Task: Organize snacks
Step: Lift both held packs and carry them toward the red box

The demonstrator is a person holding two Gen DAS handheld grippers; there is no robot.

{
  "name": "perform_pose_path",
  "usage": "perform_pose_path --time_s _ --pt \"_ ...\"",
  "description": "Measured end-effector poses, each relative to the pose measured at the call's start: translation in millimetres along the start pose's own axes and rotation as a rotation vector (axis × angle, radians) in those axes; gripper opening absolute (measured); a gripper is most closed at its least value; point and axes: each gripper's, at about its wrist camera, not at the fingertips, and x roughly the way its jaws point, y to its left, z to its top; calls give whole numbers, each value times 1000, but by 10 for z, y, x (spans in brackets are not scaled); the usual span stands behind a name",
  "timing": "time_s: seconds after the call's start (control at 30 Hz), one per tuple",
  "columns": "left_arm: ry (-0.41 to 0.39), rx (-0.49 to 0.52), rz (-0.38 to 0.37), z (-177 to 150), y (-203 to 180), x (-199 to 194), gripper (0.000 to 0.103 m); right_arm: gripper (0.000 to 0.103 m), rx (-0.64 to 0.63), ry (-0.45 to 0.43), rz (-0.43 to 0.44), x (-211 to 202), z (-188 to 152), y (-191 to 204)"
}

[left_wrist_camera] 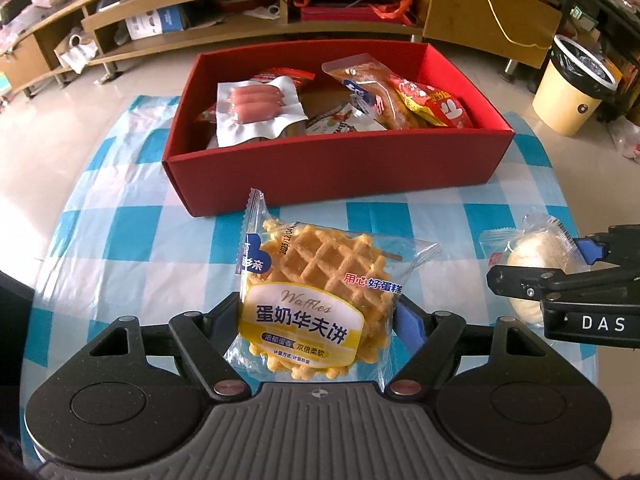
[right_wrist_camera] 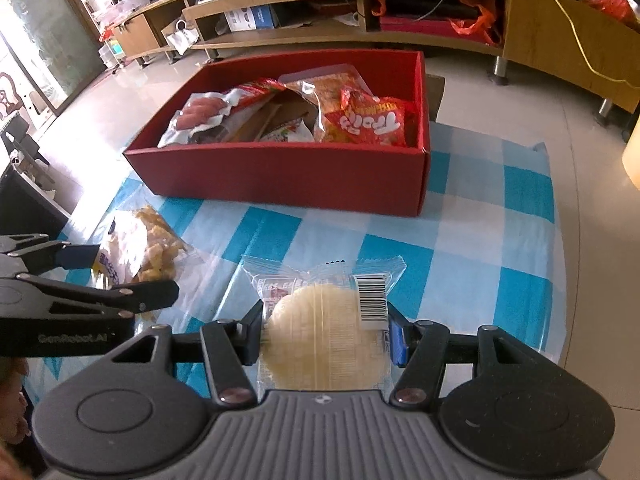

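Observation:
My left gripper [left_wrist_camera: 318, 316] is shut on a waffle packet [left_wrist_camera: 316, 284] with a yellow label, held near the blue checked cloth [left_wrist_camera: 120, 240]. My right gripper [right_wrist_camera: 326, 334] is shut on a clear packet with a pale round cake [right_wrist_camera: 320, 332]. That cake packet also shows in the left wrist view [left_wrist_camera: 536, 256] at the right. The waffle packet shows in the right wrist view [right_wrist_camera: 136, 248] at the left. A red box [left_wrist_camera: 340, 172] stands ahead on the cloth, holding a sausage pack [left_wrist_camera: 256, 104] and several other snack packets [left_wrist_camera: 400, 96].
Low wooden shelving [left_wrist_camera: 248, 4] with clutter runs along the far wall. A cream waste bin [left_wrist_camera: 572, 88] stands on the tiled floor at the right. The red box also shows in the right wrist view [right_wrist_camera: 280, 176], ahead and slightly left.

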Motion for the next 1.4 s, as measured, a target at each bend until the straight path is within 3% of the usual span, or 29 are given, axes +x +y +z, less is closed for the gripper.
perform_pose_path --time_s 0.43,0.9,1.33,1.4 --pt "-49 -28 -5 -2 139 -253 82 54 -5 -48 18 -143 -46 295" --pt "-51 -16 2 -74 192 -296 83 54 -17 -38 12 -125 -171 406" --pt "99 68 65 -516 132 210 84 54 -56 59 -75 241 -318 341" --pt "90 89 83 -565 117 230 86 54 -74 78 -93 314 -354 347"
